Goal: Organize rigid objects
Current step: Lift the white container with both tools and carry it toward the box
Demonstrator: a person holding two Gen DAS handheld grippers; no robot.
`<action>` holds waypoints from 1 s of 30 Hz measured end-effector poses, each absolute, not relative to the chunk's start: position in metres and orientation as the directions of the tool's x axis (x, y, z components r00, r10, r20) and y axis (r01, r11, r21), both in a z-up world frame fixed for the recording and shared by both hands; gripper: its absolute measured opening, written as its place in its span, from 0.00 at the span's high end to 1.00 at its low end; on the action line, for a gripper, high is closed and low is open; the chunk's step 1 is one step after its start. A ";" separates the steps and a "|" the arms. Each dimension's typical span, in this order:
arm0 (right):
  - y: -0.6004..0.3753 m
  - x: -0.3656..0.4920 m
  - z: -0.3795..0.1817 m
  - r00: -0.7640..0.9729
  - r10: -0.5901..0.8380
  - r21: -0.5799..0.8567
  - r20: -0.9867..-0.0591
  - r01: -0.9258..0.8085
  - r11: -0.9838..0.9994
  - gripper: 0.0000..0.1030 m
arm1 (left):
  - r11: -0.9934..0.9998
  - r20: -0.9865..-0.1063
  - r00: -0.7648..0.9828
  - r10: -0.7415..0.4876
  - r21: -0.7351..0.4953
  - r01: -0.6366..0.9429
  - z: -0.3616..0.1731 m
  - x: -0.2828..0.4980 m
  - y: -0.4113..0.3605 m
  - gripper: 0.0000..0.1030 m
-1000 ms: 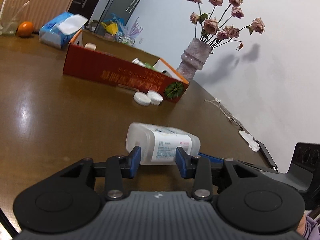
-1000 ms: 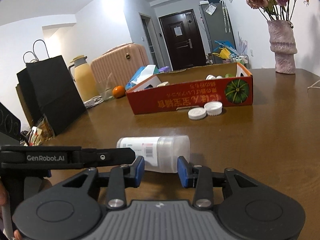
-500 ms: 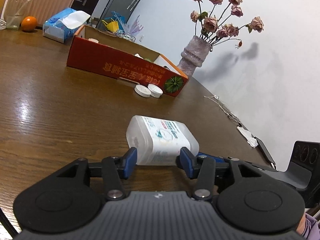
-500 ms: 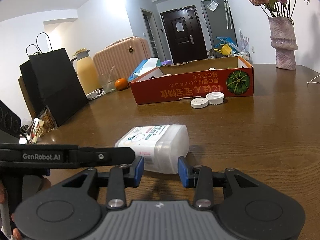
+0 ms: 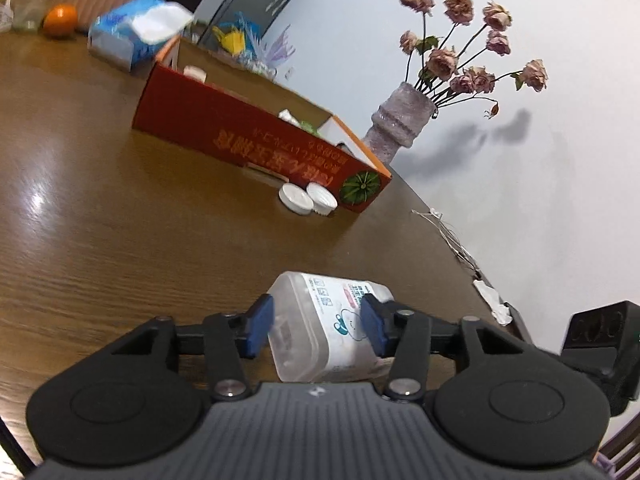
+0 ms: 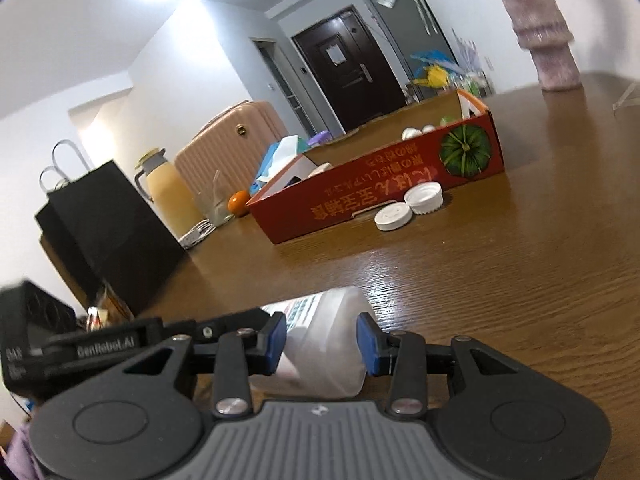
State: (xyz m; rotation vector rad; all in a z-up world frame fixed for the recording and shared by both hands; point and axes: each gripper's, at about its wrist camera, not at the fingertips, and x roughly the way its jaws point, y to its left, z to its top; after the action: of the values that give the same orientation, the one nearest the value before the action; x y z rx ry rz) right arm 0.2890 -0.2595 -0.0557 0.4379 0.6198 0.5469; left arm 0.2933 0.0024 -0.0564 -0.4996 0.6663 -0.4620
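Both grippers hold the clear bottle [image 5: 320, 328] over the bench [image 5: 100, 240], the left fingers [image 5: 260, 322] closing on it, the right fingers [image 6: 276, 340] seemingly clamped, so next comes carrying it toward the red box [image 5: 256, 144] at 12 o'clock.

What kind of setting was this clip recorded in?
Most likely a lived-in home: a wooden table near an entrance door, with a pink suitcase and a vase of dried roses.
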 end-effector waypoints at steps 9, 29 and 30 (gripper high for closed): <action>-0.262 0.326 -0.049 0.681 0.604 0.559 -0.414 -0.334 0.759 0.75 | 0.735 -0.387 0.731 -0.562 -0.639 0.226 -0.042 0.316 0.015 0.65; -0.259 0.524 0.017 0.739 0.564 0.520 -0.368 -0.339 0.784 0.76 | 0.768 -0.323 0.810 -0.489 -0.601 0.223 0.035 0.521 -0.006 0.65; -0.260 0.538 0.015 0.732 0.563 0.526 -0.383 -0.328 0.785 0.76 | 0.780 -0.337 0.808 -0.482 -0.586 0.220 0.032 0.532 -0.010 0.65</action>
State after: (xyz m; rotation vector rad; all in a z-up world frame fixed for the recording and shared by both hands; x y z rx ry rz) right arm 0.5382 -0.2597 0.0154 0.4478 0.5595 0.5088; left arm 0.5324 -0.0095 0.0317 -0.5572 0.4991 -0.3971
